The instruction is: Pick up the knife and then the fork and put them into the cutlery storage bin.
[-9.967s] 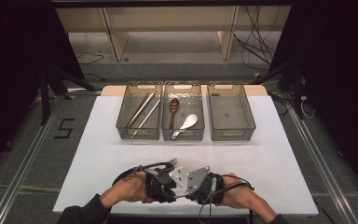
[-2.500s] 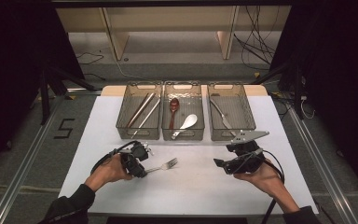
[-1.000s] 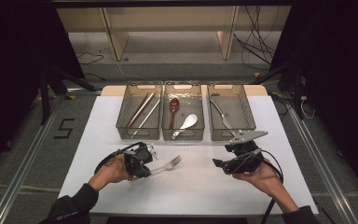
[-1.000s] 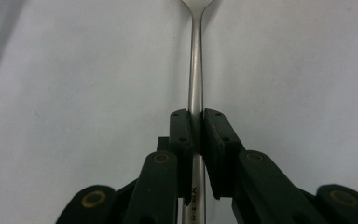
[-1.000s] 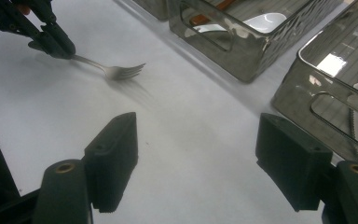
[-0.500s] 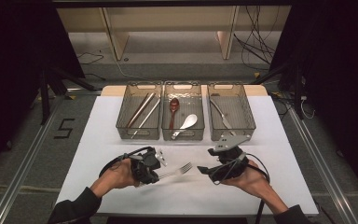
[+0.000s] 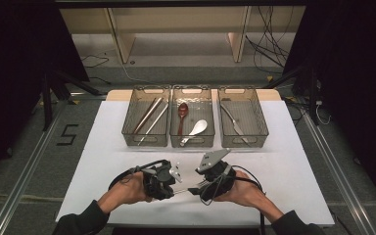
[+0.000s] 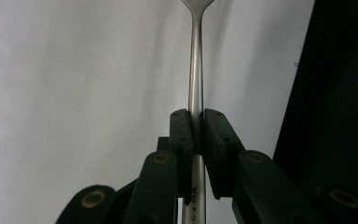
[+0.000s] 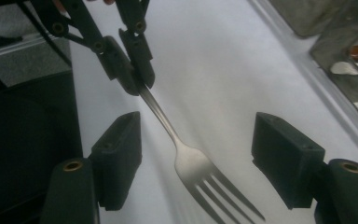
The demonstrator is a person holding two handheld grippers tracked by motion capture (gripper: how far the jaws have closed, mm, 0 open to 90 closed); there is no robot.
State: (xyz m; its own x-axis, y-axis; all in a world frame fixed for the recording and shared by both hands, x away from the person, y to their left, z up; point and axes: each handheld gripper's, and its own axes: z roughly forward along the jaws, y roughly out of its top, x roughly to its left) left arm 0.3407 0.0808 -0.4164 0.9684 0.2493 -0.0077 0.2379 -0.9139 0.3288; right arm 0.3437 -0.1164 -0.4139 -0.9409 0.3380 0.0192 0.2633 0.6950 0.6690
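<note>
Meanwhile, we brought our right gripper [image 9: 196, 158] over from the lower right of the high view to the fork [image 9: 191, 163] pinched in our left gripper [image 8: 195, 135] at bottom centre, its spread jaws just narrowing around the tines, so a handover looked near.

left bin [image 7: 147, 142]: chopsticks [image 7: 149, 113] | middle bin [image 7: 192, 142]: two spoons | right bin [image 7: 245, 142]: knife [image 7: 233, 123]
</note>
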